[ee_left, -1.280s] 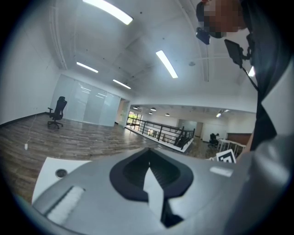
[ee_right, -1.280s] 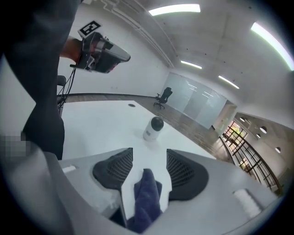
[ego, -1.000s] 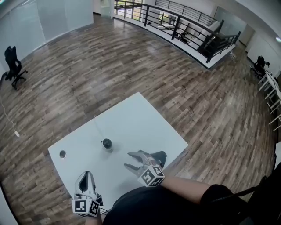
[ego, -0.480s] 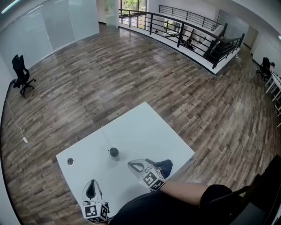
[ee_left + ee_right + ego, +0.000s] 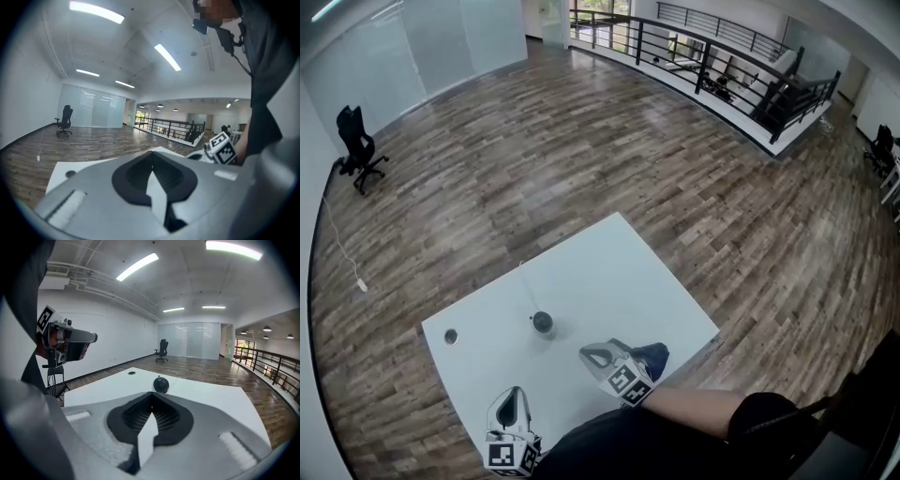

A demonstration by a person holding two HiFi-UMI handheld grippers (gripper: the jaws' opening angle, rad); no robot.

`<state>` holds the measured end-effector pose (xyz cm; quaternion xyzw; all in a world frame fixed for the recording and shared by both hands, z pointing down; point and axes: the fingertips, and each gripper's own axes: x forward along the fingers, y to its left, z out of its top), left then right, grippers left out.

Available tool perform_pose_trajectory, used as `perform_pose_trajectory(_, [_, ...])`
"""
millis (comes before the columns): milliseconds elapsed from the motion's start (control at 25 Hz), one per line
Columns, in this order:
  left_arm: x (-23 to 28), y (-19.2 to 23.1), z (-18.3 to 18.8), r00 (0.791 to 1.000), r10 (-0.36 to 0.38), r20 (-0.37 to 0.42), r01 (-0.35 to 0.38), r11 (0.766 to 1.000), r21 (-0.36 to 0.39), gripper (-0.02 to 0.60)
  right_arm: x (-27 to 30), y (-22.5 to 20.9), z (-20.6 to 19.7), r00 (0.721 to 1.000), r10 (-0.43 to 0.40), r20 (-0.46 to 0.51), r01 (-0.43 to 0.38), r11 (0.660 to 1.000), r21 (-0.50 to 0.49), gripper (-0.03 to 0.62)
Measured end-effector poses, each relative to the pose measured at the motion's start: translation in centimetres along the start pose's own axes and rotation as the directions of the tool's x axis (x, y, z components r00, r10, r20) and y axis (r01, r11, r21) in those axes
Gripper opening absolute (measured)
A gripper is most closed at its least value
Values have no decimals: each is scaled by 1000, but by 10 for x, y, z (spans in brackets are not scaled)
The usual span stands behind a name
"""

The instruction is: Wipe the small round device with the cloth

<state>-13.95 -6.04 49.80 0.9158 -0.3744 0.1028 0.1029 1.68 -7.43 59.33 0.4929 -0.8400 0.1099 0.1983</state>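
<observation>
white table point(image 5: 600, 272), black round device point(image 5: 543, 322), seemingly dark-blue cloth point(image 5: 653, 354), brown plank floor point(image 5: 581, 141).

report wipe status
Left hand-held gripper and right hand-held gripper shut, empty. Small dark round device sits on white table. Dark blue cloth ungripped by right one. Path clear.

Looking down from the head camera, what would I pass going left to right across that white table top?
small round hole → small round device → dark cloth
</observation>
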Motion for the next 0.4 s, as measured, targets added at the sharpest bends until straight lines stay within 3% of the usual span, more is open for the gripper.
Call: perform_pose_trajectory(400, [12,-17,-8,999,1,-48,-1,1000,19,3,-14,-17,-18,1000,-14,-13,14,999,41,2])
